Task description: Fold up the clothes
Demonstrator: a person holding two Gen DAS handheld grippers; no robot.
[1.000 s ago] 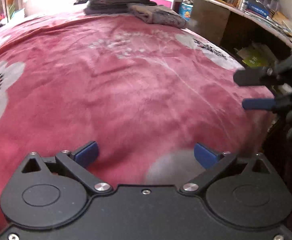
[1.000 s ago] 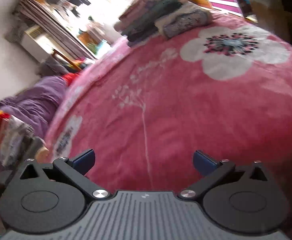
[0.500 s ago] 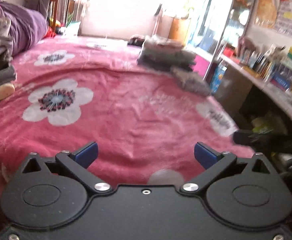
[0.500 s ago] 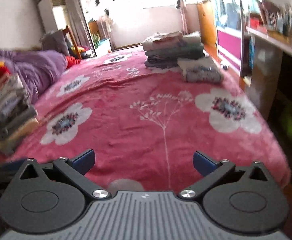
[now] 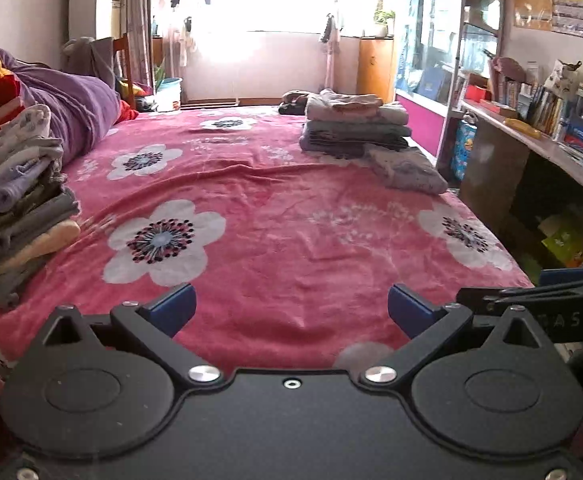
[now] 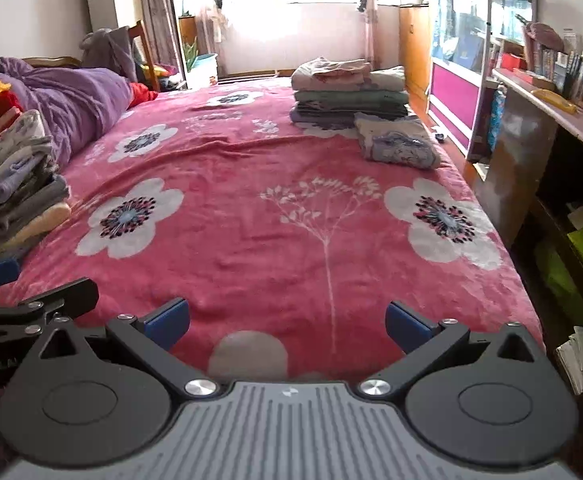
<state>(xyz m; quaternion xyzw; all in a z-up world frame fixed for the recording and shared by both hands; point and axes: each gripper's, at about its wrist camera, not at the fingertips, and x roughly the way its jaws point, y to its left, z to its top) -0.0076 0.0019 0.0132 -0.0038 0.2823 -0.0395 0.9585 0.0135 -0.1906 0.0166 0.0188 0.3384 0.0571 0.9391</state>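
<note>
A: Both cameras have tipped up since a second ago. Back then they looked down at the pink blanket; now you can see the whole room.

B: Are the grippers holding anything?

A: No. The left gripper (image 5: 291, 308) has its blue fingers spread wide with nothing between them. The right gripper (image 6: 287, 322) is the same, wide apart and empty. They sit side by side at the near end of the bed (image 5: 291, 240).

B: Where are the clothes?

A: A neat stack of folded clothes (image 6: 349, 94) sits far ahead of the right gripper, a bit to its right, long side running across the bed. A small folded purple piece (image 6: 397, 144) lies just in front of the stack, close to the bed's right edge. Another tall pile of clothes (image 5: 15, 200) is to the left of the left gripper, at the bed's left edge.

B: Is there room?

A: Lots. The middle of the bed ahead of both grippers is bare blanket. A shelf with books (image 5: 539, 120) runs along the right.

B: Any words?

A: Some pale letters on the right gripper's side, too blurry to read.
</note>
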